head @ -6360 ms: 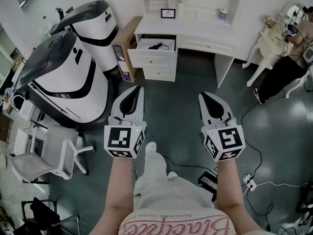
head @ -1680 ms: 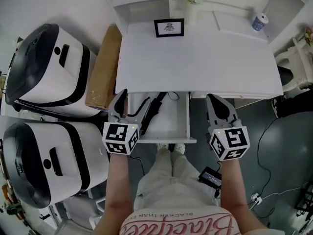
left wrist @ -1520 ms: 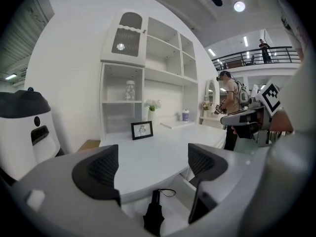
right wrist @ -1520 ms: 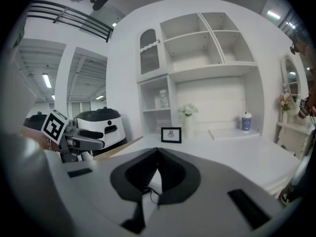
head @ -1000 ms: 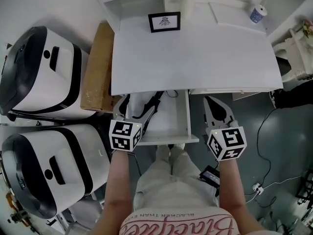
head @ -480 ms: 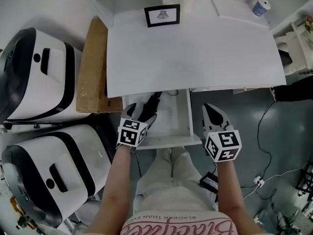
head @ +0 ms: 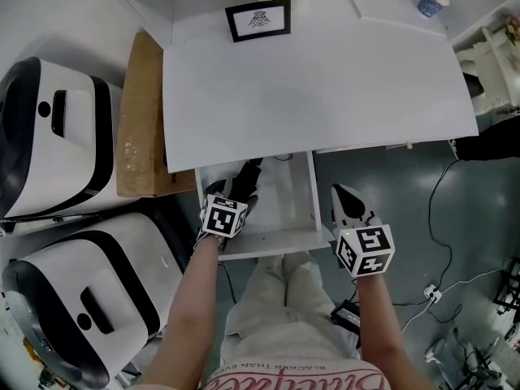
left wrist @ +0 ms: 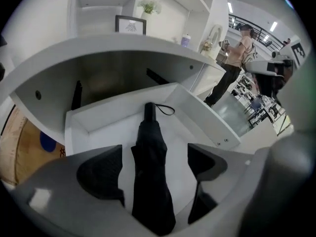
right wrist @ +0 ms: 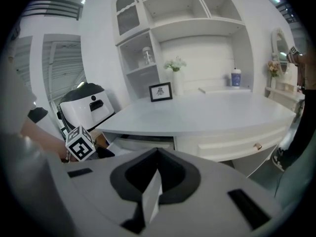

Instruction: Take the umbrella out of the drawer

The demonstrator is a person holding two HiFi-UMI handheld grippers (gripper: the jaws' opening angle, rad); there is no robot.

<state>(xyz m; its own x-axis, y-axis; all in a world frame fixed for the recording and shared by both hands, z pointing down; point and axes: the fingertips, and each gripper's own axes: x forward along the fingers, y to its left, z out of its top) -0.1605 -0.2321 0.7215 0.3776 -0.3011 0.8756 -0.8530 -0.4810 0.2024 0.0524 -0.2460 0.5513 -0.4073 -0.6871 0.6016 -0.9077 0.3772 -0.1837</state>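
a black folded umbrella [left wrist: 150,172] with a thin loop at its handle end was laid in the open drawer [head: 270,241], along its left side. the left gripper [left wrist: 155,154] was held over the drawer, jaws spread, the umbrella between them. the right gripper [right wrist: 157,153] was held just right of the drawer, jaws pressed together.

White counter [head: 325,80]: a black-framed picture [head: 258,19] stands at its rear, left of centre. A small cylindrical container with a blue band [head: 431,1] stands near the rear right corner. One drawer [head: 288,197] below the front edge is pulled out. A folded black umbrella [head: 246,171] lies lengthwise along its left side, strap end toward the back. Grey floor [head: 390,185]: a cardboard box [head: 138,120] stands against the counter's left end. Two white-and-black machines [head: 49,120] stand beside the box, and loose cables [head: 439,291] lie at the right.
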